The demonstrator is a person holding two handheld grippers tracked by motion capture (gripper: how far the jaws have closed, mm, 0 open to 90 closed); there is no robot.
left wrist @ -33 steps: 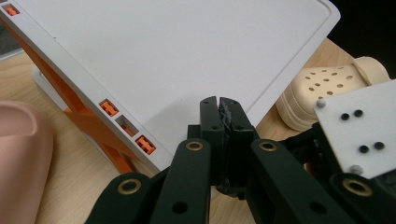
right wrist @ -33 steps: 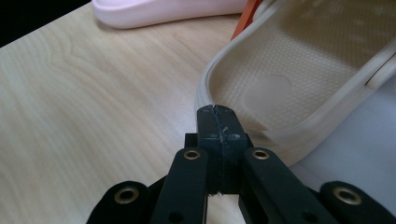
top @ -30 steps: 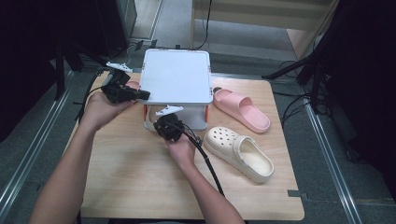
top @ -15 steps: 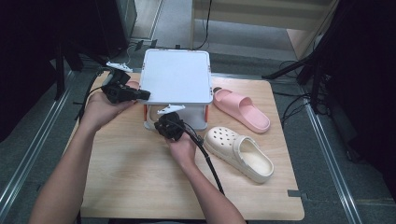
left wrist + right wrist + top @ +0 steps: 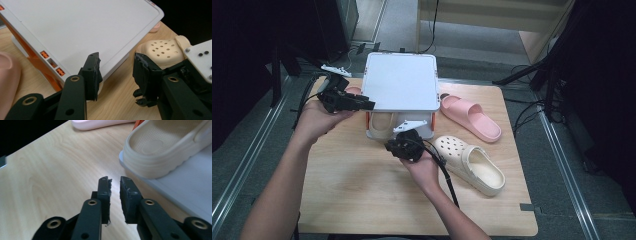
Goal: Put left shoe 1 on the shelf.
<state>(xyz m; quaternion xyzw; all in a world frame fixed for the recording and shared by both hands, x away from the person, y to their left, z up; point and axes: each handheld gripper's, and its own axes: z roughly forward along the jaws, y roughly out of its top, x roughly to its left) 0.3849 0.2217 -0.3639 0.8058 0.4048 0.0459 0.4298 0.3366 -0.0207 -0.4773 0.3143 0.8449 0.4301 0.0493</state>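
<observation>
The table [image 5: 362,200] is a pale wooden top. At its 12 o'clock end stands a white box [image 5: 401,82] with orange sides; its flat lid [image 5: 82,30] lies on top, and the front face is open toward the person. Inside, at the left of the opening, sits a beige slide [image 5: 381,125]; in the right gripper view its ribbed sole [image 5: 160,157] rests on the box's white floor at 1 o'clock of the jaws.

At 3 o'clock of the box lies a pink slide [image 5: 472,117], toe pointing to 4 o'clock. Just below it, at 5 o'clock of the box, lies a cream clog [image 5: 472,162] with holes in its toe. Another pink shoe [image 5: 7,82] peeks out at the box's 9 o'clock side.

The left gripper [image 5: 362,104] is at the lid's left front corner, jaws level and pointing to 3 o'clock. They have just been opening and now stand spread; in the left gripper view the lid's edge runs between them, but the pads do not press on it.

The right gripper [image 5: 404,142] is at 6 o'clock of the box, just before the opening. Its jaws have just been opening too, and stand slightly parted with nothing between them, bare wood beneath.
</observation>
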